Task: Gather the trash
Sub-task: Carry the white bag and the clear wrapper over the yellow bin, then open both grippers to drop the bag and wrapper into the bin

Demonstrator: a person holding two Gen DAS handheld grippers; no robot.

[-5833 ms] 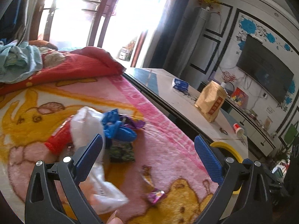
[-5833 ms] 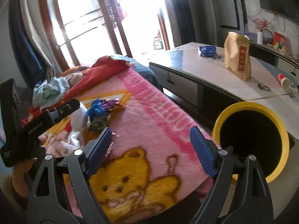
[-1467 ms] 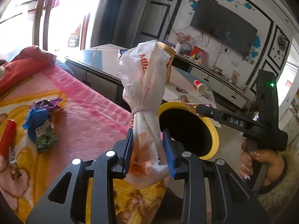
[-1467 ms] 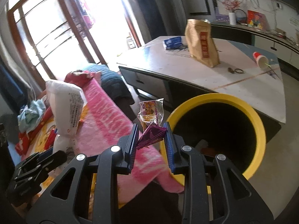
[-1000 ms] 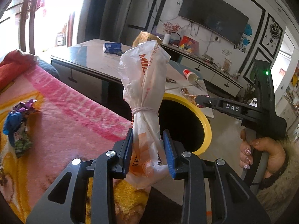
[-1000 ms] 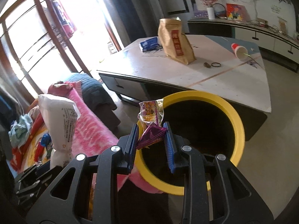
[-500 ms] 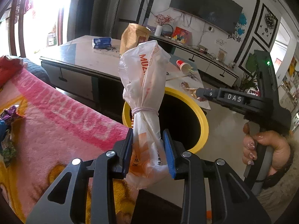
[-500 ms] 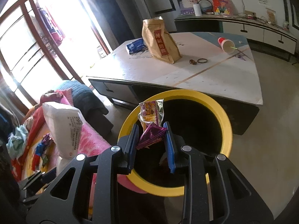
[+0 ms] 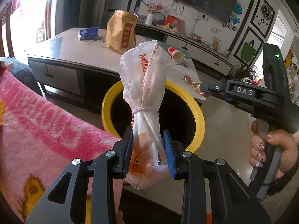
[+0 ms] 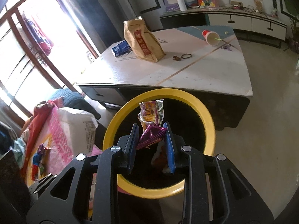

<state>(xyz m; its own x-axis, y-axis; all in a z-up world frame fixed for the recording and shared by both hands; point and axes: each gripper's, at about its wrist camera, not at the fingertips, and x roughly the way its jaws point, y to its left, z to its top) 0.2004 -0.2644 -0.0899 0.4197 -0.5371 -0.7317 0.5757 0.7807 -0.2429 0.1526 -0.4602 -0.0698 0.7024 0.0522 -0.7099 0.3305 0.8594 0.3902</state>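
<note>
Both your claws have swung off the pink blanket [image 9: 37, 123] to the yellow-rimmed bin [image 10: 209, 123], which holds scraps of litter, your left claw [image 9: 148, 149] clamped on a white, orange-printed "MUZ…" bag [image 9: 143, 85] tied with a band, your right claw [image 10: 151, 140] pinching crumpled purple and clear snack wrappers [image 10: 151, 119] over its mouth.

We held two matte black plastic tongs [image 9: 148, 149], each with blue ribbed pads [image 9: 169, 154] and round silver screws on the cut-out arms. The right tongs [image 10: 152, 145] carried a white "DAS" label, a green light and a grey handle; our nails were painted.
</note>
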